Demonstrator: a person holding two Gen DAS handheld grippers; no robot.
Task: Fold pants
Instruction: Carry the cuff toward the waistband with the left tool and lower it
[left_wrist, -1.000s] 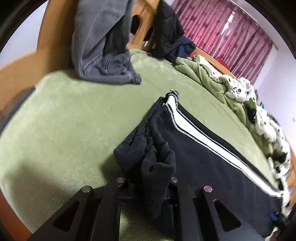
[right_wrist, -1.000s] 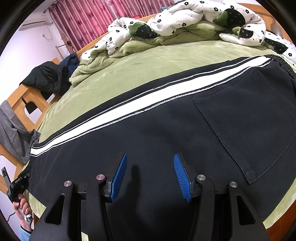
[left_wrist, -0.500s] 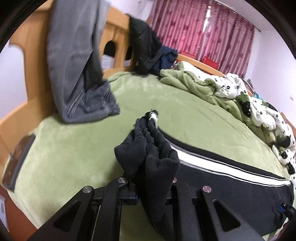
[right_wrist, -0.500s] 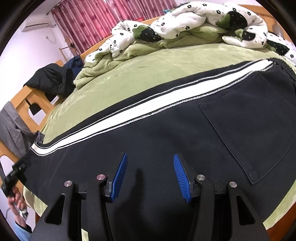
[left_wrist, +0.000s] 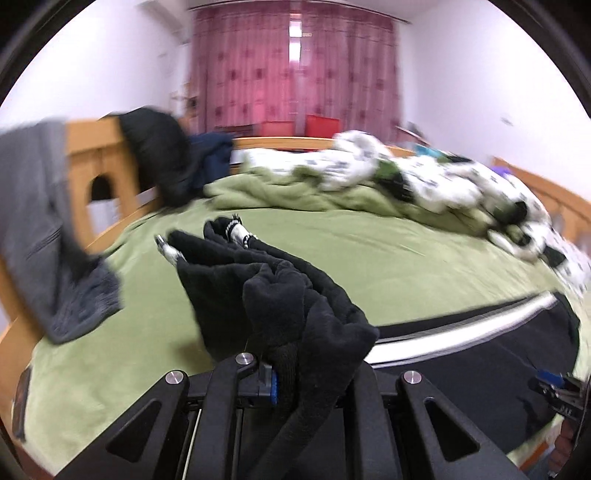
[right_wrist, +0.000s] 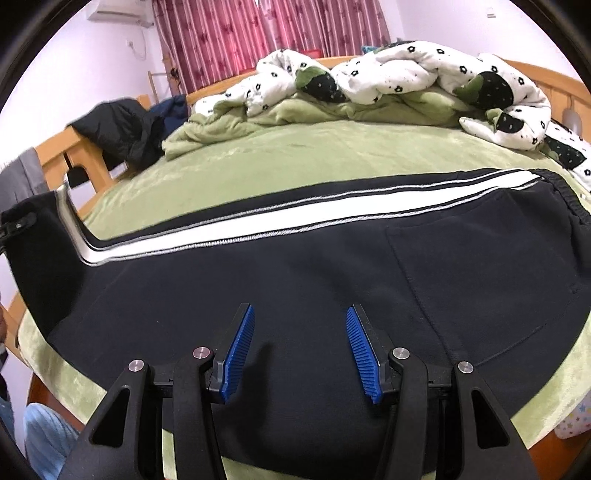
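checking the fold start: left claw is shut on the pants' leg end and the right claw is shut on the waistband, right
Not quite. The left claw is shut on the leg end of the pants, but the right claw is open, hovering over the dark fabric with nothing between its pads; the waistband lies off to its right. The right wrist view shows this.

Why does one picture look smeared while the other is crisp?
Left wrist view: the curtain and quilt are streaked by motion blur, while the gripped pants stay sharp. Right wrist view: crisp throughout, though the fisheye lens bows the pants' white stripe.
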